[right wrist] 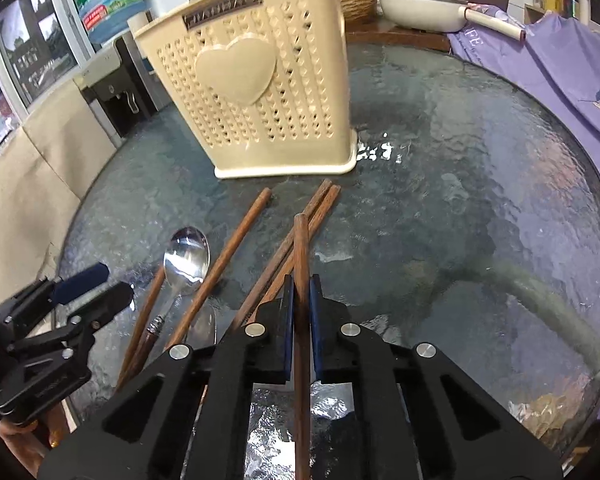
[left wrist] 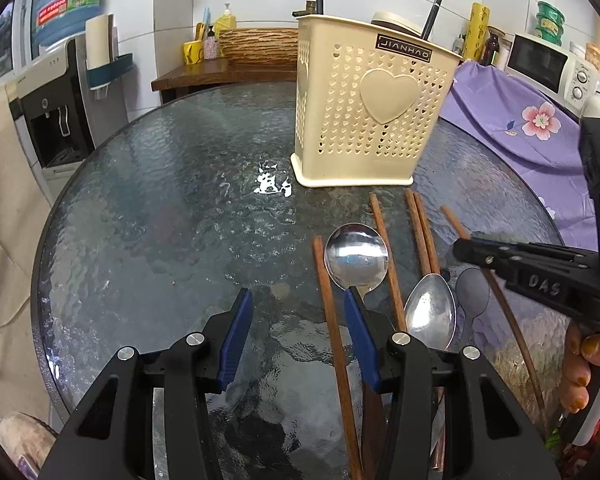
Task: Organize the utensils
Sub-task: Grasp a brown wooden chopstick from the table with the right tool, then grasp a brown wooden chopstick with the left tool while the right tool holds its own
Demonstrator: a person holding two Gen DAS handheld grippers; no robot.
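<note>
Chopstick point(right wrist: 301, 264) between right tongs point(right wrist: 301, 280)

A round table of dark rippled glass point(left wrist: 160, 208) fills the foreground. Behind its far edge stands a brown wooden counter point(left wrist: 220, 72) carrying a woven basket point(left wrist: 256, 46), a yellow mug point(left wrist: 192, 53) and a yellow pump bottle point(left wrist: 226, 20). To the left a water dispenser point(left wrist: 48, 112) bears a blue water jug point(left wrist: 66, 0), with a paper towel roll point(left wrist: 98, 42) on a holder beside it. To the right a purple floral cloth point(left wrist: 512, 120) is draped next to a white microwave point(left wrist: 548, 66), with green containers point(left wrist: 550, 20) stacked above. A white lidded pan point(right wrist: 424, 8) sits on the counter in the right wrist view.
</note>
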